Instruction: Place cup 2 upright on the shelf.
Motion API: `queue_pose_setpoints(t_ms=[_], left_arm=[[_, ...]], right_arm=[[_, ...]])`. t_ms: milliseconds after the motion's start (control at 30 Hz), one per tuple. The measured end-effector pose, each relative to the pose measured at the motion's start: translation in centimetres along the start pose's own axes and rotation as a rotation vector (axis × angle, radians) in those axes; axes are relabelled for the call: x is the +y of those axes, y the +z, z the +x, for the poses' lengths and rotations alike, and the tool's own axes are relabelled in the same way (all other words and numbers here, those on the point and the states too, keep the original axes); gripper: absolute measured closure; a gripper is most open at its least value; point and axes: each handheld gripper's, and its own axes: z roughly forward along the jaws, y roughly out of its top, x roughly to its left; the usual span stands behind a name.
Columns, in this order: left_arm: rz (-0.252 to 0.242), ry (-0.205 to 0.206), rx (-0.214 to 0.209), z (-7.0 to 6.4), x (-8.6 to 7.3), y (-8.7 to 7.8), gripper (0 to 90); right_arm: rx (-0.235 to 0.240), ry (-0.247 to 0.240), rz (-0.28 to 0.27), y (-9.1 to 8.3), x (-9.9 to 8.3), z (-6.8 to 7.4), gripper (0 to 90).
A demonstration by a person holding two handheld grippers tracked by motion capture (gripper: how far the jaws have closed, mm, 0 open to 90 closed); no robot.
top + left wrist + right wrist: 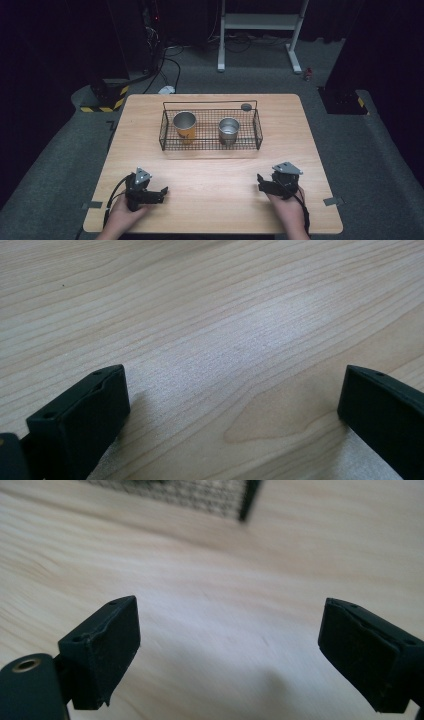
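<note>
Right now both hands sit low at the near edge of the pale wooden table (210, 175), one on each side. The left gripper (161, 192), black with a grey three-cornered plate on top, rests close to the near-left corner with its jaws spread wide and nothing between them; the left gripper view (232, 390) has bare wood grain across the gap. Over on the other side, the right gripper (260, 182) points inward too, jaws wide apart and empty, hovering just over the tabletop (227, 630). Further back, mid-table, stands the black wire basket (257, 132), well apart from both grippers. Inside it, to the left, there's a steel cup with an orange lower band (185, 126), upright, and to the right a shorter plain steel cup (229, 129), also upright. A small dark round object (246, 106) sits by the basket's far right rim; what it is, I can't tell. One blurred corner of that basket (220, 495) edges into the right gripper view.
</note>
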Motion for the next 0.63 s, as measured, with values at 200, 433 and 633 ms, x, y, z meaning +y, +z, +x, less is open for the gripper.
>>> queue_pose_setpoints(t_ms=[200,433,633], left_arm=[[0.000,0.000,-0.001,0.0,0.0,0.0,0.5],[0.000,0.006,0.002,0.0,0.0,0.0,0.5],[-0.001,0.004,0.001,0.0,0.0,0.0,0.5]], right_arm=[[-0.050,0.022,0.059,-0.9,-2.9,-2.1,9.6],[-0.036,0.080,0.083,-1.3,-3.3,-2.9,10.0],[-0.039,0.091,0.083,-1.1,-3.2,-2.7,9.6]])
